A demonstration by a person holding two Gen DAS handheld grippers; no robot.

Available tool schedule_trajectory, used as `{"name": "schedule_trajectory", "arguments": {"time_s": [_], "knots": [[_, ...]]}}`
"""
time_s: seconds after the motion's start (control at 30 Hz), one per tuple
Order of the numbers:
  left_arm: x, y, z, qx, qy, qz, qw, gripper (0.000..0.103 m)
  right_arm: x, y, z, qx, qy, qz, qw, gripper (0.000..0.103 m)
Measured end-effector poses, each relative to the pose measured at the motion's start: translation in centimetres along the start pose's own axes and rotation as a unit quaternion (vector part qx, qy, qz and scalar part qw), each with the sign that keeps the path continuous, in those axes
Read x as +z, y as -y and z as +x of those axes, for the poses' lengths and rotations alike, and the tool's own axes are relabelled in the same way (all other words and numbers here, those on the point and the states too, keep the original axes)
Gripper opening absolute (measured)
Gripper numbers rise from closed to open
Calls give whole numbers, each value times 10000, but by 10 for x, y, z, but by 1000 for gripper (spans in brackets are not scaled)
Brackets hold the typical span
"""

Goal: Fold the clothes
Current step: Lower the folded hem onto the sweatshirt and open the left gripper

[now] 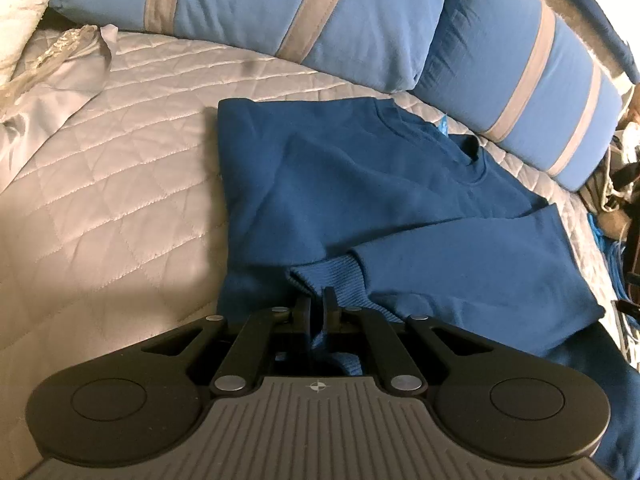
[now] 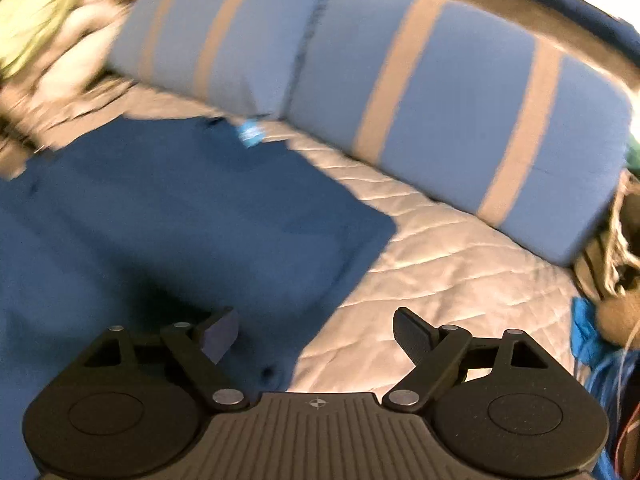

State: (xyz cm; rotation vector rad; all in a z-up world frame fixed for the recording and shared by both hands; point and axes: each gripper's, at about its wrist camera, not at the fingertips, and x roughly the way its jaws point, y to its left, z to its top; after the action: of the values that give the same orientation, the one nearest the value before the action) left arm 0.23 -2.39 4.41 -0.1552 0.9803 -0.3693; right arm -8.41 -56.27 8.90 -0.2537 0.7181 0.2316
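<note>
A dark blue sweatshirt [image 1: 360, 184] lies partly folded on the quilted bed cover [image 1: 120, 184], its neck towards the pillows. One sleeve lies across the body, and its ribbed cuff [image 1: 332, 276] sits right in front of my left gripper [image 1: 317, 300]. That gripper is shut on a fold of the sweatshirt's blue cloth, which runs down between its fingers. In the blurred right wrist view the sweatshirt [image 2: 168, 216] fills the left half. My right gripper [image 2: 316, 336] stands open over the garment's right edge, nothing between its fingers.
Two blue pillows with grey stripes [image 1: 280, 12] [image 2: 460, 92] line the far side of the bed. Crumpled plastic [image 1: 52, 52] lies at the far left. Cables and clutter [image 1: 616, 184] sit past the bed's right edge. Bare quilt [image 2: 440, 272] lies to the right of the sweatshirt.
</note>
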Motion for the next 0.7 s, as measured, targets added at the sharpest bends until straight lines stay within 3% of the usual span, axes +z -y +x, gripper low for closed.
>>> {"name": "schedule_trajectory", "arguments": {"time_s": [0.1, 0.23, 0.4, 0.57, 0.7], "knots": [[-1, -1, -1, -85, 56, -47, 9999, 8, -5, 4, 26, -131, -177, 174, 9996, 86], [-3, -4, 0, -145, 91, -99, 9998, 10, -23, -1, 62, -579, -623, -178, 9962, 88], [-5, -2, 1, -54, 115, 25, 9999, 23, -25, 8, 54, -916, -444, 256, 9945, 91], [-6, 0, 3, -44, 100, 63, 9999, 36, -16, 10, 50, -767, -78, 616, 9951, 91], [-8, 4, -1, 19, 98, 191, 9998, 44, -13, -2, 60, -426, -202, 432, 9980, 94]]}}
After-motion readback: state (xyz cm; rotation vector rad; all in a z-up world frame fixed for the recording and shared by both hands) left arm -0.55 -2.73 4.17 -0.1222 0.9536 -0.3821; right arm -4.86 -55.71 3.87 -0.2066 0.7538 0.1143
